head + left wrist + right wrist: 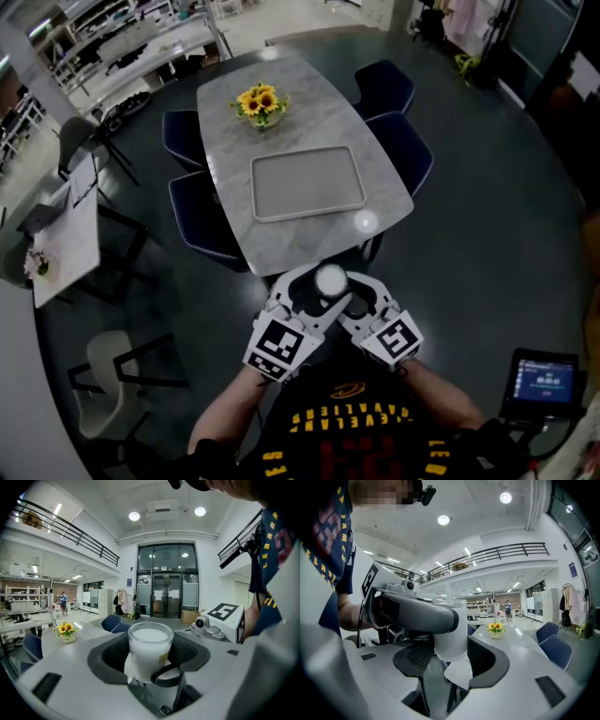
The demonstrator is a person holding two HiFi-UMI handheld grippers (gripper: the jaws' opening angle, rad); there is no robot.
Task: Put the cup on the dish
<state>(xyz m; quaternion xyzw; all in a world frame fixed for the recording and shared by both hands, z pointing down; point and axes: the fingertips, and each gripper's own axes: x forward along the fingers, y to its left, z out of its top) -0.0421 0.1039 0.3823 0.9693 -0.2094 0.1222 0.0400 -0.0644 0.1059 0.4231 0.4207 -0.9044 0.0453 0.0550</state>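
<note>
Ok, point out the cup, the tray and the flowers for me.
cup (330, 279): head view, on its round white top.
tray (307, 183): head view, on its bare grey middle.
flowers (260, 101): head view, on the yellow blooms.

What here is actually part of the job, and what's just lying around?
Part of the job: cup, held between left gripper and right gripper; tray on the table.
Just lying about: sunflowers, blue chairs, side desk, small screen.
</note>
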